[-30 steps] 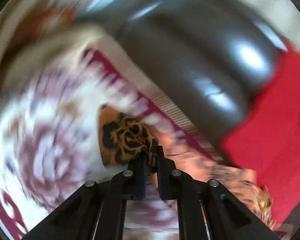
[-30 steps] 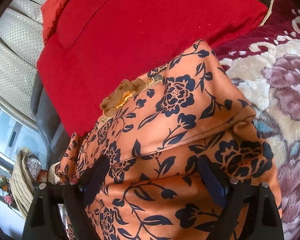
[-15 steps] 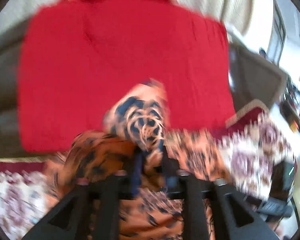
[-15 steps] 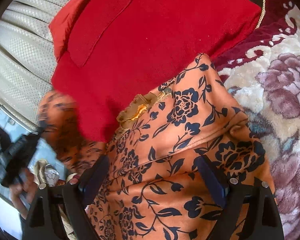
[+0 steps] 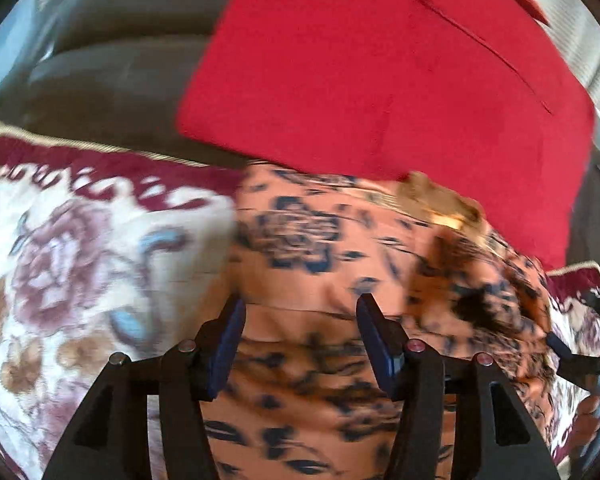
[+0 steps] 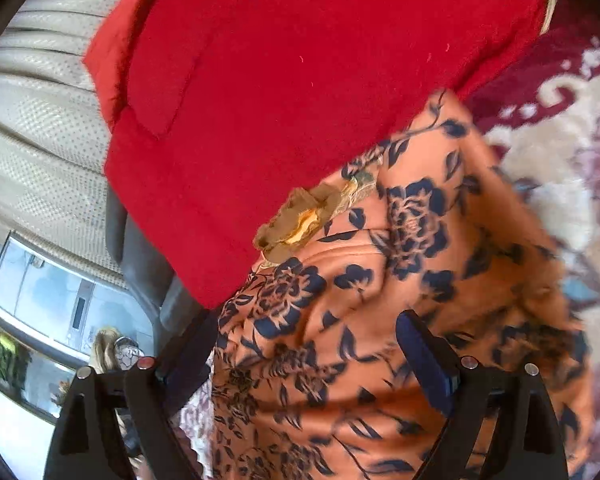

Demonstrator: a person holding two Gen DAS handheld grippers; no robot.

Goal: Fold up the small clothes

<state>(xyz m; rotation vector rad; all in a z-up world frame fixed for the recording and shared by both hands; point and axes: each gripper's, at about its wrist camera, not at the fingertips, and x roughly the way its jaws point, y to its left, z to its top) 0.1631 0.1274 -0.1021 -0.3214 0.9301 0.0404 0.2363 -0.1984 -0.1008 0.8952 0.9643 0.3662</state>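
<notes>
An orange garment with dark blue flowers (image 5: 320, 248) lies folded on a flowered blanket, with a gold frill at its neck (image 5: 440, 200). It also shows in the right wrist view (image 6: 400, 280). My left gripper (image 5: 300, 316) is open and empty just above the garment's near part. My right gripper (image 6: 304, 332) is open and empty over the same garment, its jaws wide apart. The left view is blurred.
A red cushion (image 5: 380, 72) lies behind the garment and touches its far edge; it fills the top of the right wrist view (image 6: 300, 80). The flowered blanket (image 5: 80, 260) spreads to the left. A grey sofa seat (image 5: 100, 80) lies behind it. A cream curtain (image 6: 32, 120) hangs at left.
My left gripper held a fold of the orange garment, swung it over onto the garment, and has now let go and opened. The right gripper stayed open above the garment.
</notes>
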